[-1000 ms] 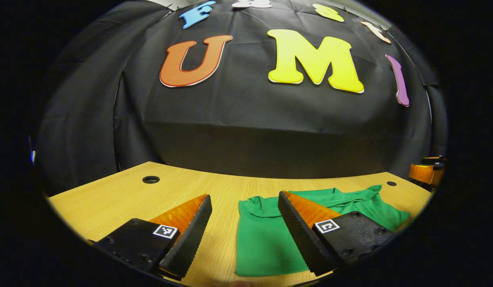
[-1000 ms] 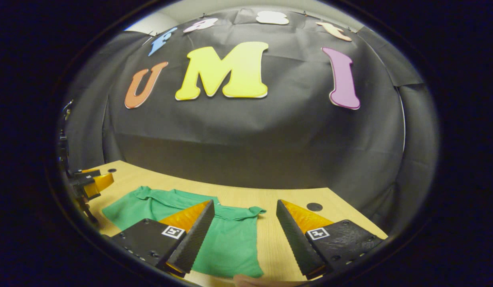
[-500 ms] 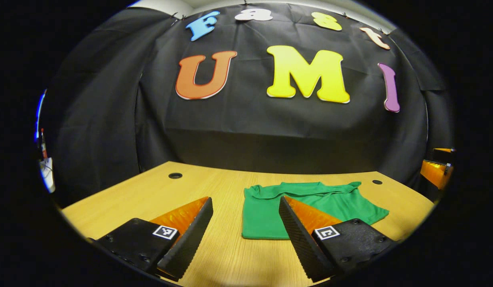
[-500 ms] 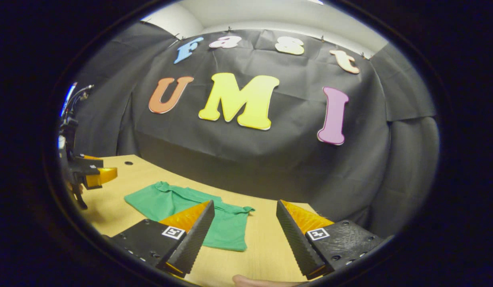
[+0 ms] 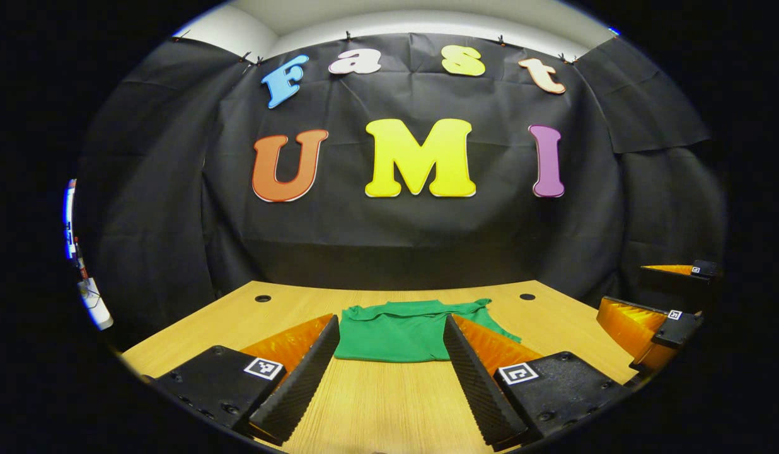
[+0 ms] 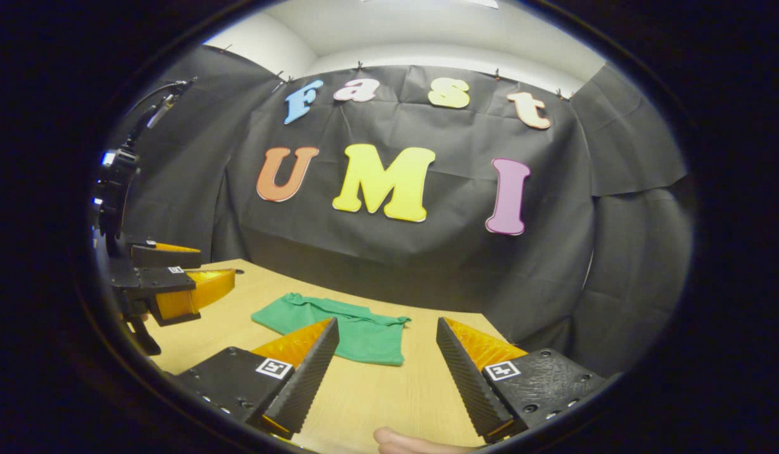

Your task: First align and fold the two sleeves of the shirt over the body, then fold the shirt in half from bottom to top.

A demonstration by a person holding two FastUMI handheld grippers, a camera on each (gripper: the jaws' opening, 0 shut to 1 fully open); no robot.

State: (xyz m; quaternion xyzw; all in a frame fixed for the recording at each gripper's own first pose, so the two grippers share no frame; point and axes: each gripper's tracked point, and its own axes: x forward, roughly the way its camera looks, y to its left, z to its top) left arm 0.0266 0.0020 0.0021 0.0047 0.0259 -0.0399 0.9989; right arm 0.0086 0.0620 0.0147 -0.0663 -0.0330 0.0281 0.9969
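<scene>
A green shirt (image 5: 407, 329) is seen lying flat on the wooden table (image 5: 389, 403), folded into a compact rectangle with its collar edge turned toward the black cloth wall (image 5: 389, 227). The fabric looks soft and matte, with slight ripples along the far edge and a straight near fold.

In the left gripper view, the left gripper (image 5: 389, 325) is held above the table short of the shirt, its 2 wedge-shaped fingers spread wide with nothing between them. The inner faces of the fingers (image 5: 301, 384) are ribbed, and a small square marker is carried on each finger base. To the right of the shirt, the right gripper (image 5: 641, 296) is seen from the side, also with its fingers parted.

In the right gripper view, the right gripper (image 6: 387, 328) is held apart from the shirt (image 6: 339, 328), which lies ahead and to its left; its 2 serrated fingers are spread and empty. Left of the shirt, the left gripper (image 6: 213, 268) is seen raised over the table (image 6: 377, 397). A fingertip (image 6: 402, 440) is visible at the bottom edge.

The table shows a pale wood grain, and 2 round holes (image 5: 262, 298) are cut beyond the shirt.
</scene>
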